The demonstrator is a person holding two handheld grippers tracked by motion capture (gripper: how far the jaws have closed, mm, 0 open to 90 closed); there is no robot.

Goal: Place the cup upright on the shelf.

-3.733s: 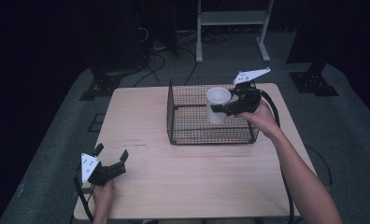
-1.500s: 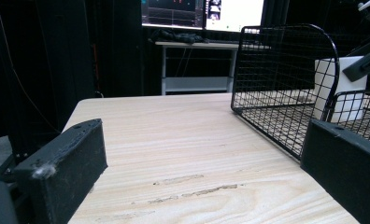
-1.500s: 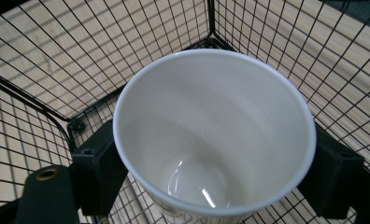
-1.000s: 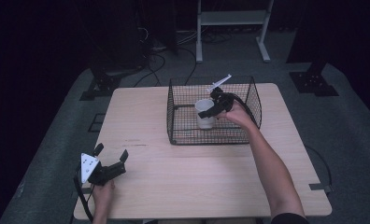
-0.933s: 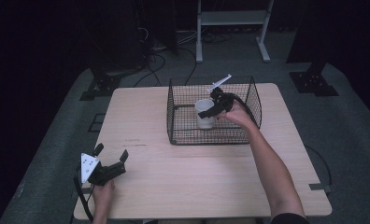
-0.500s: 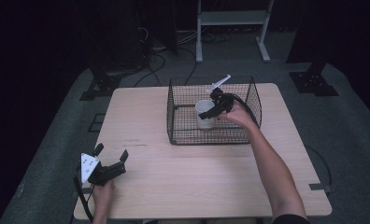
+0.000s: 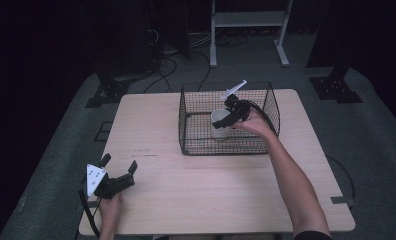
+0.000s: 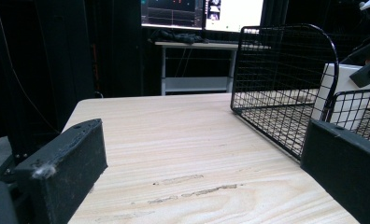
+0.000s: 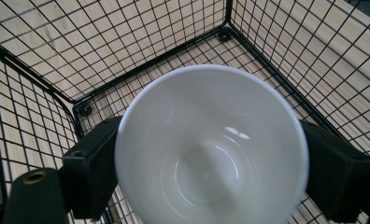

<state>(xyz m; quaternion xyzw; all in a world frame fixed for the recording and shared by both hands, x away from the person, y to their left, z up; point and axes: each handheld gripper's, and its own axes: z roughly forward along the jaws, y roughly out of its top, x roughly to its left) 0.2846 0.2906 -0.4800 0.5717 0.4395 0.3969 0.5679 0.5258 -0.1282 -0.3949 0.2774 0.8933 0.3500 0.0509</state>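
The white cup (image 7: 219, 124) stood upright on the floor of the black wire basket (image 7: 196, 145), which sat on the far right part of the wooden table (image 7: 196, 190), and the right gripper (image 7: 231, 119) reached down into the basket with one jaw on either side of the cup, the jaws having just been opening around it so that whether the pads still pressed on it could not be told. Down at the near left corner of the table, well apart from the basket, the left gripper (image 7: 118, 172) rested with its jaws spread wide and nothing between them.
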